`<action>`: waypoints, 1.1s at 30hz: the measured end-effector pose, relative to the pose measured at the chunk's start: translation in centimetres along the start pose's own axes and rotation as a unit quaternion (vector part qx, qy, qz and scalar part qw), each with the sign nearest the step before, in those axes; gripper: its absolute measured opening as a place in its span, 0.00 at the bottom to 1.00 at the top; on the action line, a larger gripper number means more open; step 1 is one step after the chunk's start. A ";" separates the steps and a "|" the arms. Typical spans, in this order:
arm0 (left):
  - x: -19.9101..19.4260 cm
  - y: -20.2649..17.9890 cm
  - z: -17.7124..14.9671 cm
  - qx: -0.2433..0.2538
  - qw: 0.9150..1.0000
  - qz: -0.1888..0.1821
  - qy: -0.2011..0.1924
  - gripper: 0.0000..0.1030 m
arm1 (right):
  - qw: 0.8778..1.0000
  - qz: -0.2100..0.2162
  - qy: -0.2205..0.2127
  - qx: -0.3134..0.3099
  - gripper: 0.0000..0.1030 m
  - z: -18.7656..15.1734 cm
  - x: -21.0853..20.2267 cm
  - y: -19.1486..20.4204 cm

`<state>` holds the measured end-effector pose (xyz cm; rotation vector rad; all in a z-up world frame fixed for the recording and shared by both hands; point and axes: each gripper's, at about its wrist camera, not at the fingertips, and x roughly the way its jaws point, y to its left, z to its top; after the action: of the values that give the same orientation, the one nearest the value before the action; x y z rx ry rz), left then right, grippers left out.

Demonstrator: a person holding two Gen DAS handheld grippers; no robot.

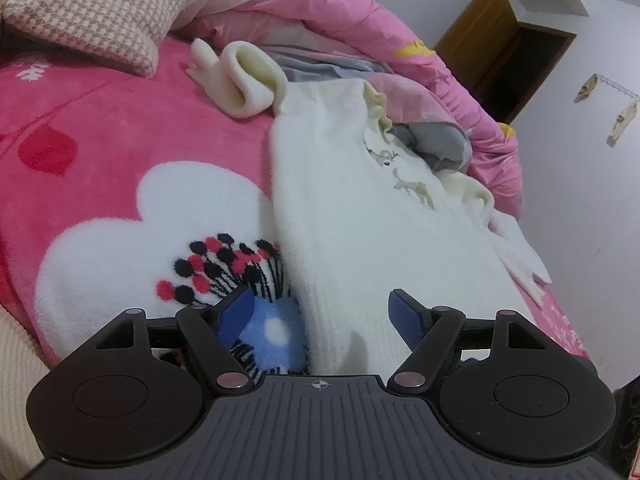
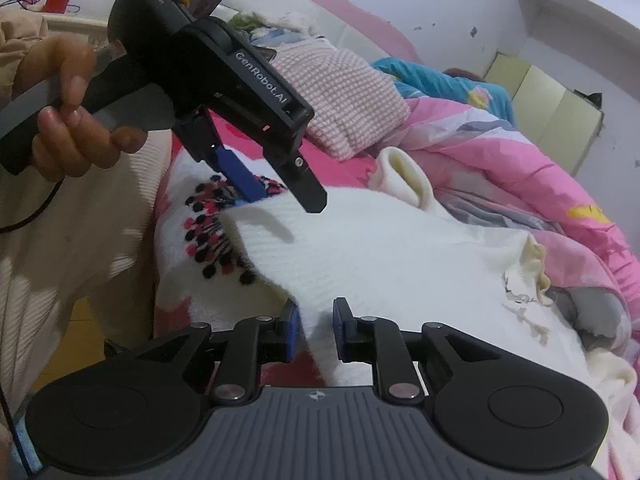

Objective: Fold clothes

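A pink flowered blanket covers the bed, and one white sweater lies flat on it. Left of the sweater's hem the left gripper hovers with jaws wide apart, gripping nothing. At the hem's near edge the right gripper stands slightly parted, the fabric between its pads apparently loose. One checked pillow and one pink quilt lie beyond the sweater, the far sleeve half hidden

A: Lighting on my two wrist views?
B: Even indoor light, fairly bright; soft shadow under my left gripper on the white sweater.
A: Optics?
B: Strong fisheye bending at edges, dark corners, slight softness on the hand; no glare.
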<state>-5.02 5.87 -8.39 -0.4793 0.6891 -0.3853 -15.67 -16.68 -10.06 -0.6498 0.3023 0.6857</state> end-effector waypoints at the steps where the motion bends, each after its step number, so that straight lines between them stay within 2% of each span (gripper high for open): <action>1: 0.0 0.0 0.0 -0.001 1.000 -0.001 0.000 0.73 | 1.000 -0.004 -0.001 -0.001 0.18 0.1 0.1 0.0; 4: 0.0 0.0 0.1 -0.002 1.000 -0.002 0.000 0.73 | 1.000 -0.013 -0.005 -0.005 0.18 0.5 0.3 -0.1; 13: -0.1 0.1 0.2 -0.008 1.000 -0.009 0.000 0.73 | 1.000 0.005 -0.010 -0.006 0.14 1.3 1.8 0.2; 14: -0.1 0.1 0.2 -0.009 1.000 -0.010 -0.001 0.73 | 1.000 -0.001 -0.015 -0.006 0.09 1.5 1.9 0.1; 19: -0.3 0.3 0.2 -0.014 1.000 -0.021 -0.007 0.73 | 0.999 -0.035 -0.037 -0.005 0.04 2.0 2.4 -0.4; 24: -0.3 0.5 0.2 -0.017 0.999 -0.025 -0.010 0.73 | 0.998 -0.050 -0.041 -0.010 0.03 1.9 3.6 -0.6; 33: 0.3 0.3 0.1 0.007 1.000 -0.014 -0.004 0.74 | 0.990 -0.119 -0.060 -0.054 0.02 1.6 5.1 0.3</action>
<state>-4.73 6.02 -8.67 -0.4779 0.6721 -0.4134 -11.95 -12.97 -11.29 -0.7307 0.0734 0.5112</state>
